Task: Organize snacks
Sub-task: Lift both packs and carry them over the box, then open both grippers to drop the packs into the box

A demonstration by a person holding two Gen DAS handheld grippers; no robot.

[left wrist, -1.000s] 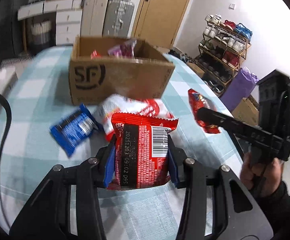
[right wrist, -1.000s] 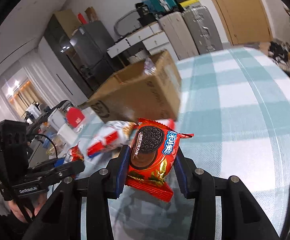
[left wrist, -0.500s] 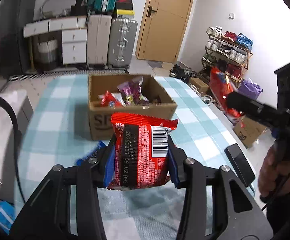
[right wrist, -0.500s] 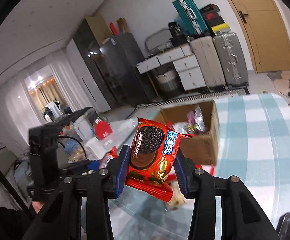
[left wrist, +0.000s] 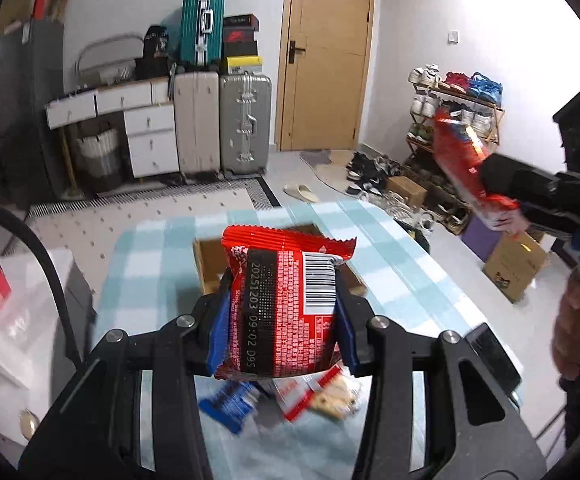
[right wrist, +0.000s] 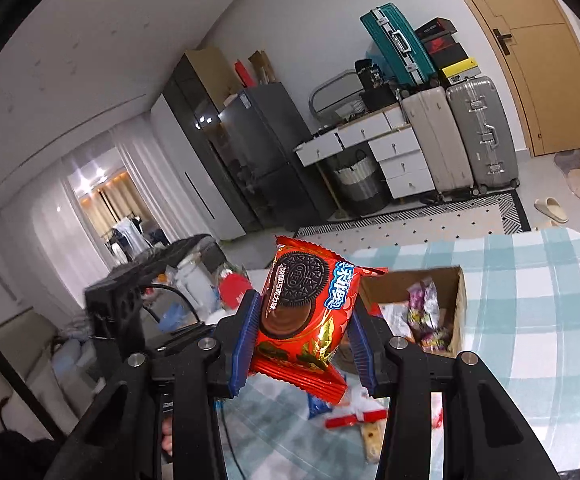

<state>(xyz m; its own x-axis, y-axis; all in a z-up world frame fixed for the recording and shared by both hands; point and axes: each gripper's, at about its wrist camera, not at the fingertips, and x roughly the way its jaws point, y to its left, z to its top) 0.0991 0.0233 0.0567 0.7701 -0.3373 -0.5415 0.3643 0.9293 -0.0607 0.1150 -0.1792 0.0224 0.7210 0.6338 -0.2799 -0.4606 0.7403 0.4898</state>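
Both grippers have lifted higher over the last second: the cardboard box [left wrist: 206,268] now sits well below and behind the held packets instead of level with them. Left gripper [left wrist: 282,320] fingers are clamped narrow on a red snack packet [left wrist: 286,304], barcode side to camera, held upright in the air above the table [left wrist: 150,280]. Right gripper [right wrist: 304,332] fingers are pinched on a red Oreo packet [right wrist: 306,308], tilted slightly, also in the air; from the left wrist view it shows at far right. Box is open, with snacks inside [right wrist: 422,316], visible from the right wrist. Loose on the checked tablecloth below the left gripper: a blue packet [left wrist: 230,404] and a red-white wafer packet [left wrist: 322,396], just beside each other, blurred.
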